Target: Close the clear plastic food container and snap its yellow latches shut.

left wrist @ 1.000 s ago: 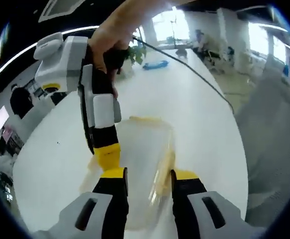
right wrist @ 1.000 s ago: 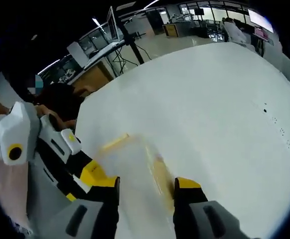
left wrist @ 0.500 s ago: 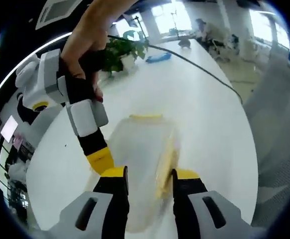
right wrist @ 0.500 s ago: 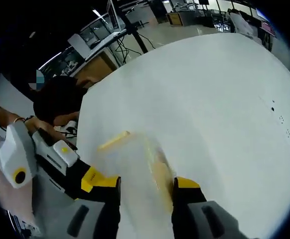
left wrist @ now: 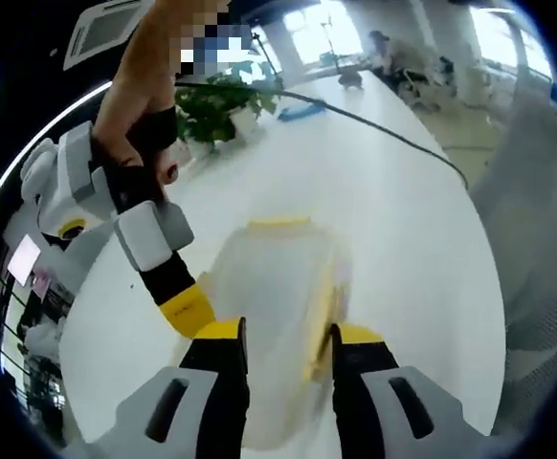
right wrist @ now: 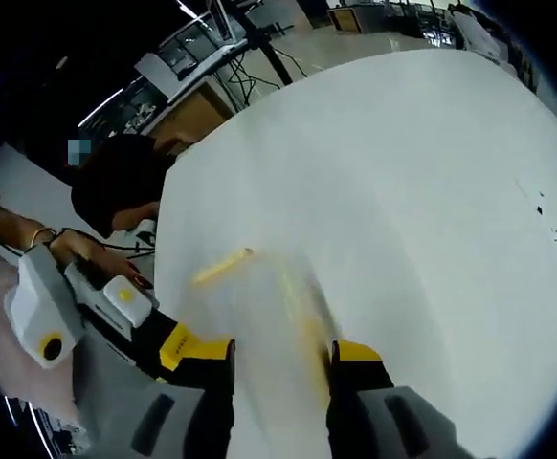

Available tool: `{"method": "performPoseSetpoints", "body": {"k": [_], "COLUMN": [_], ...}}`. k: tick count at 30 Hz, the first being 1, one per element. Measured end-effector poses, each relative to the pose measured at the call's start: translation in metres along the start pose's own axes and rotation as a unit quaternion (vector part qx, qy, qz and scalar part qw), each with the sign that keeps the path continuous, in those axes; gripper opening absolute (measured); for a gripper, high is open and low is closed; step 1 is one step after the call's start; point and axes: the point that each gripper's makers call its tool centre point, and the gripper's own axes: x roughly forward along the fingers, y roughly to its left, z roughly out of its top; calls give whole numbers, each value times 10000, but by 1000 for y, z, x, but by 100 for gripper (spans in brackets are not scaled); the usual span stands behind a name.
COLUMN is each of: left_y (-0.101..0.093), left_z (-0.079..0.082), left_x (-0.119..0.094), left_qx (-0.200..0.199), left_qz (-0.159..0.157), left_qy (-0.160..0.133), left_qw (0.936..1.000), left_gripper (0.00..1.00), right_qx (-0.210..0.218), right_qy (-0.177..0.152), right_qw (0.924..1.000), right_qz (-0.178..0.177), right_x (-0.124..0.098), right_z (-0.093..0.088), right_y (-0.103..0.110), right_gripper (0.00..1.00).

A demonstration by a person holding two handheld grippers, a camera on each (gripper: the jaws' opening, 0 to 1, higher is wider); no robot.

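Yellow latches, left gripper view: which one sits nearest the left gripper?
The long-side yellow latch, just beyond the left gripper. The other yellow latch lies at the clear plastic food container's far end.

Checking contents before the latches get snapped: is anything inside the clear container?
Through the blurred clear container only the white table and yellow latches show; nothing appears inside. Its near end is hidden behind the left gripper jaws.

The clear plastic food container point(left wrist: 274, 316) lies flat on the white table, its lid on top. It looks blurred. One yellow latch point(left wrist: 278, 223) sits on its far short end, another yellow latch point(left wrist: 322, 320) runs along its long right side. In the right gripper view, the container point(right wrist: 259, 335) shows the same two latches.
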Motion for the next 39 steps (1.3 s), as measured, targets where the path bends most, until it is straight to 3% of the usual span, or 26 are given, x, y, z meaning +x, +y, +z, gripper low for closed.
{"method": "performPoseSetpoints", "body": {"k": [5,17,19,22,25,28,30,39], "left_y": [6,2,1,1,0,0,0,1], "left_z": [0,1,1,1,4,5,4,4], "left_x": [-7,-8,-8,-8,-7,-7,-7,-7], "left_qx": [1,-46,-73,-45,68,89,107,70], "left_qz": [-98,-128,-65,-98,-107,-142,-152,-173], "left_qy": [-47,-109,-136,-264,-194,-64,-133,-290], "left_qw": [9999,9998,9999,9996,9997,9998,9997,9994], "left_gripper": [28,29,29,29,30,30,31,31], "right_qx": [35,209,211,87,-149,-411,-591,-616], "right_qy": [110,203,2,-729,-862,-503,-288,-259], "right_qw": [9999,9988,9987,9962,9958,9978,9978,9975], "right_qz": [79,387,468,463,266,148,125,247], "right_x": [-2,1,3,8,3,-4,-6,-10], "right_z": [-1,0,3,12,11,7,4,-5], "right_y": [-2,1,4,6,8,6,6,0], "right_gripper": [35,36,37,43,44,40,38,36]}}
